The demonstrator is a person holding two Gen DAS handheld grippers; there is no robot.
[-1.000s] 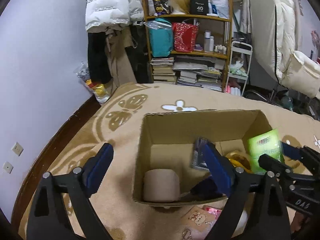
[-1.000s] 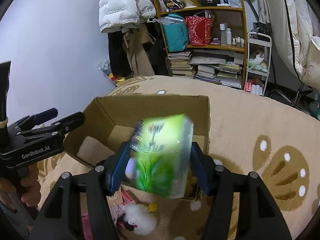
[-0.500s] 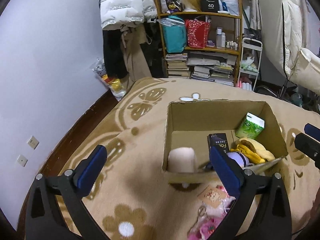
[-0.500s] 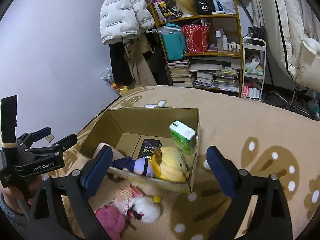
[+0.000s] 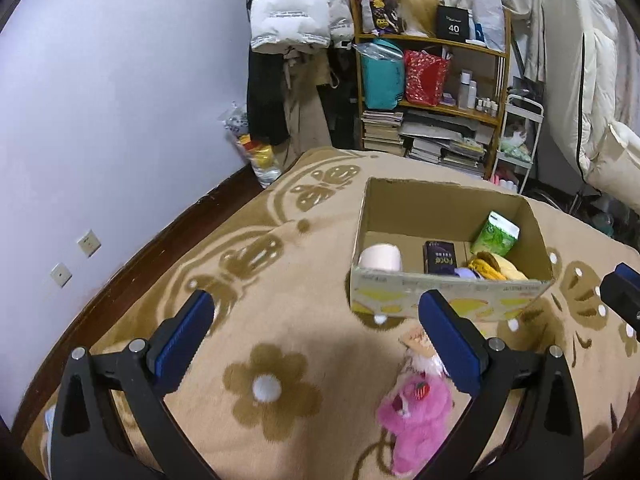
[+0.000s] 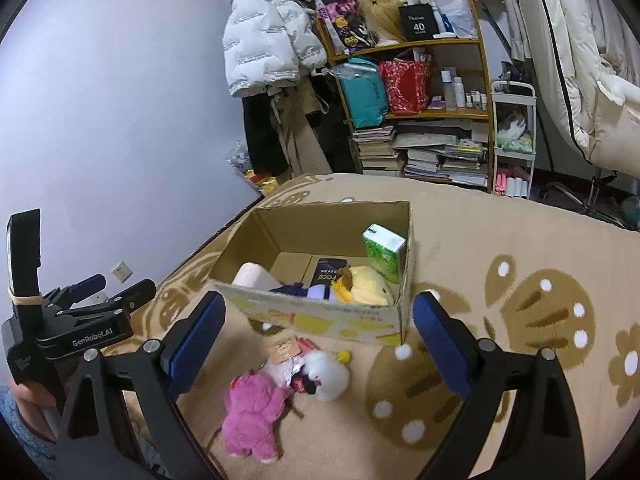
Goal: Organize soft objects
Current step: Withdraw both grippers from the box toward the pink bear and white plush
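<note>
Hovering over the patterned rug [image 5: 280, 280], the left gripper [image 5: 316, 332] hangs with its jaws spread wide and nothing between them, well short of the cardboard box [image 5: 448, 300]. Moving rightward, the box already holds a pale paper roll [image 5: 380, 258] at its left end, a dark packet [image 5: 439, 257] in the middle, a yellow plush toy [image 6: 366, 290] beside it, and a green tissue pack [image 6: 384, 252] leaning upright against the right-hand wall. On the rug just in front of the box lie the things not yet put away: a pink plush toy [image 6: 250, 412], and to its right a white fluffy toy [image 6: 330, 372] touching it, with a small tagged item between them and the box that is too cluttered to name. Farthest right, the right gripper [image 6: 320, 344] is likewise wide open and empty, held above those loose toys. By the look of it, the step in hand is choosing the next soft thing to collect. The next move calls for lowering one gripper around the pink toy's body, closing gently since the plush will squash, then lifting it over the near wall of the box.
</note>
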